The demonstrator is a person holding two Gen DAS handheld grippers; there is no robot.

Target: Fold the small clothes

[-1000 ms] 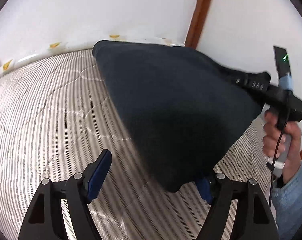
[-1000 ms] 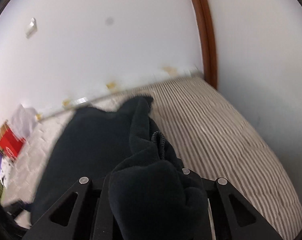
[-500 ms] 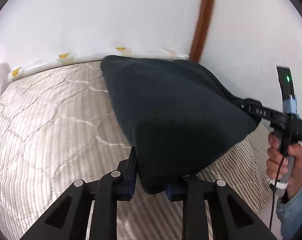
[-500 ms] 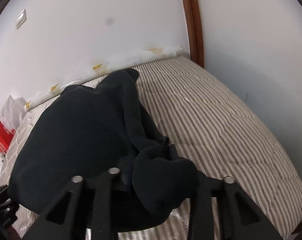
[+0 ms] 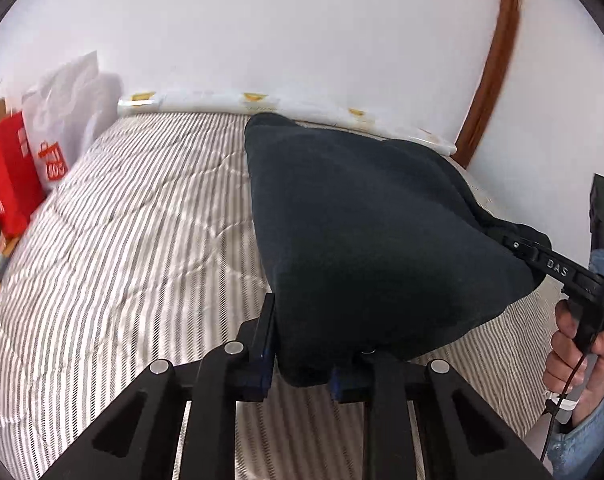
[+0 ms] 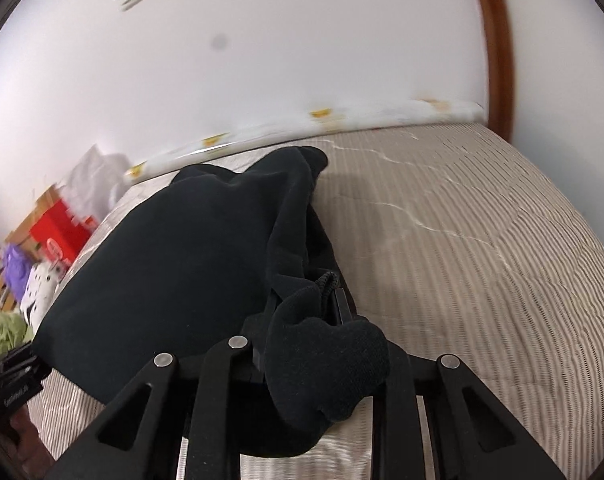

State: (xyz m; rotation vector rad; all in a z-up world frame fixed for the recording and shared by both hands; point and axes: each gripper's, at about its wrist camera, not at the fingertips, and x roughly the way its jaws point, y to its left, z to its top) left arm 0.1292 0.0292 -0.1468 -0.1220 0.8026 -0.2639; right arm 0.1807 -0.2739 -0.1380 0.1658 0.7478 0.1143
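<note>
A grey-and-white striped quilted mattress [image 5: 133,240] meets a plain white wall [image 5: 302,32] — a red paper shopping bag [image 5: 9,184] and a white plastic bag [image 5: 65,120] stand at its left edge, a brown wooden door frame [image 5: 490,80] far right.

Soft, even daylight, bright white wall [image 5: 302,32] – no glare. Faint shadow beside dark garment [image 6: 189,264] on bed [image 6: 482,240]. Fisheye bends edges, black corners – motion blur in right view.

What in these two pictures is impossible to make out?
- Dark garment: its type; bunched, both views.
- Left claw pad tips: buried in cloth, left view.
- Right claw: cloth covers its tips, right view.
- Red bag: cut by the left view's edge.
</note>
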